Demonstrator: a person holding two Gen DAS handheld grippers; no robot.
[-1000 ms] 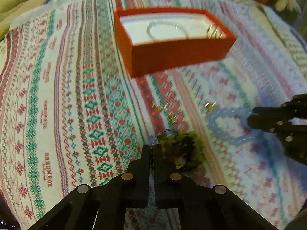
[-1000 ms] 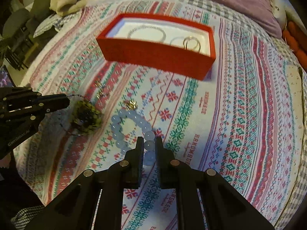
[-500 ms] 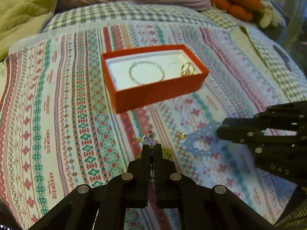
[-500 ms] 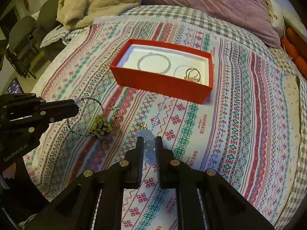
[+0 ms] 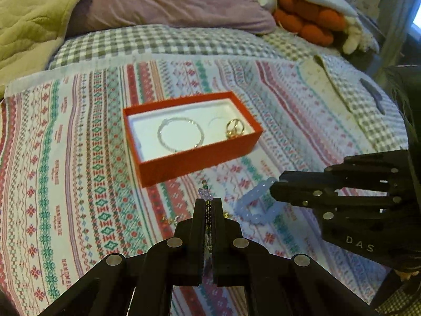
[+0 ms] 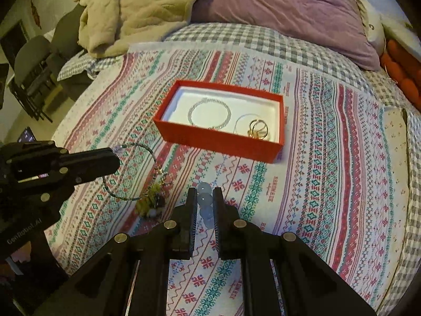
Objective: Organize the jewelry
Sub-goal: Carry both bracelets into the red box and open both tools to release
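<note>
left gripper point(image 5: 207, 205): jaws closed flat on the thin beaded bracelet point(image 6: 131, 173); its lilac bead point(image 5: 204, 192) sticks out past the tips. In the right wrist view the loop hangs from the tips with a yellow-green charm point(image 6: 152, 202) at the bottom, which looks clear of the cloth.
right gripper point(image 6: 204, 197): jaws narrow, clamped on the blue bead bracelet point(image 5: 256, 201); three pale beads show in the gap. In the left wrist view the rest of the ring hangs from the tips.
small gold bits point(image 5: 171, 220): lying loose on the cloth near the left gripper tips, one more just beside it on the right; too small to tell what they are.
cloth point(image 5: 79, 158): striped, patterned, spread over the bed under everything.
box point(image 5: 200, 158): red, open, white inside, on the cloth beyond both grippers, well apart from them.
box contents: silver bracelet point(image 5: 181, 134) flat on the left side; gold rings point(image 5: 235, 129) on the right, with a thin clear ring point(image 6: 243, 121) by them.
far: checked sheet point(image 5: 158, 42), then purple pillow point(image 5: 171, 2), tan blanket point(image 6: 136, 8) at left.
</note>
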